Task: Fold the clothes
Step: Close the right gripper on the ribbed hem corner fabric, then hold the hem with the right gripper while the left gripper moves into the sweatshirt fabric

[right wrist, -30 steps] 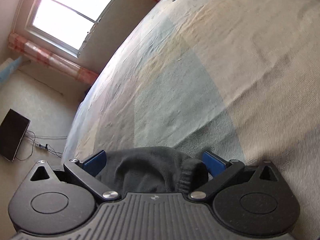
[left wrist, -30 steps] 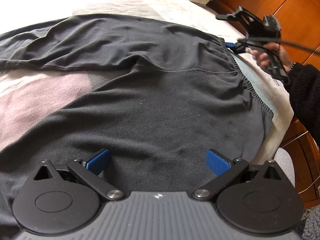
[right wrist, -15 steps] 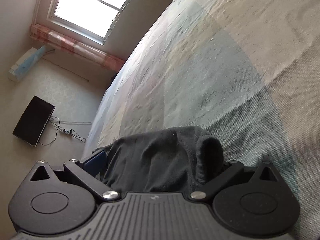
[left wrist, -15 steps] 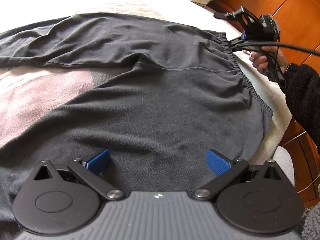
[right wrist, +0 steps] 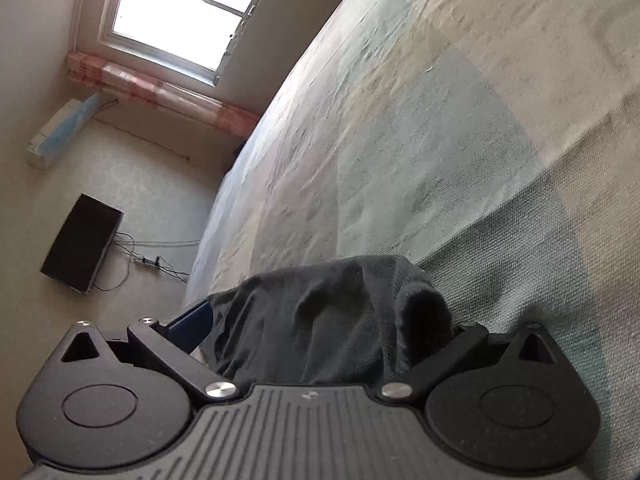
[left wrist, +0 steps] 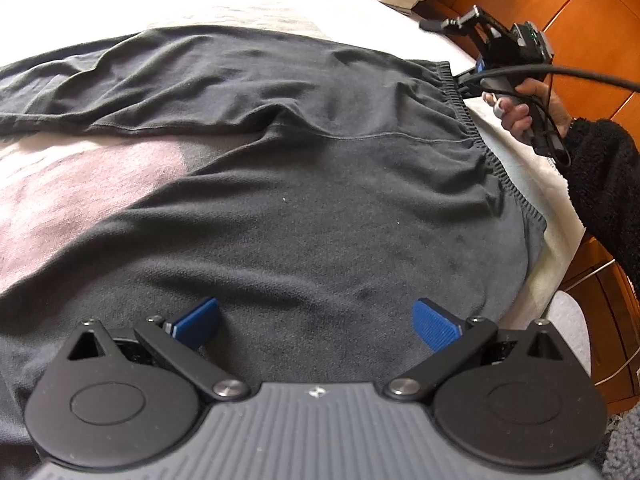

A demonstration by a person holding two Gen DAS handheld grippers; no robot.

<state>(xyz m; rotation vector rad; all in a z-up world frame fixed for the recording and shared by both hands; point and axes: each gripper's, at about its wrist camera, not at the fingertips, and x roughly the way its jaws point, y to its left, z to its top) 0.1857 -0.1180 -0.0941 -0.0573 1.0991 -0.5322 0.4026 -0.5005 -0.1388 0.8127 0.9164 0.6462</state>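
The dark grey pants (left wrist: 320, 184) are soft and a bit fuzzy. They lie flat on the bed (left wrist: 80, 184), which has a blanket in pale pink, blue and cream squares. The waistband (left wrist: 480, 148) has a stretchy, ribbed edge and sits at about 2 o'clock in the left wrist view. Both legs run off toward 9 o'clock, one higher up and one lower down, so the pants lie long from right to left. No words or labels can be read on them.

The left gripper (left wrist: 316, 322) hangs over the lower leg with its blue pads wide apart and nothing between them. The right gripper (right wrist: 320, 316) has a bunch of the pants between its fingers. A hand (left wrist: 520, 114) in a fuzzy black sleeve (left wrist: 604, 184) holds it at the waistband corner, near 1 o'clock.
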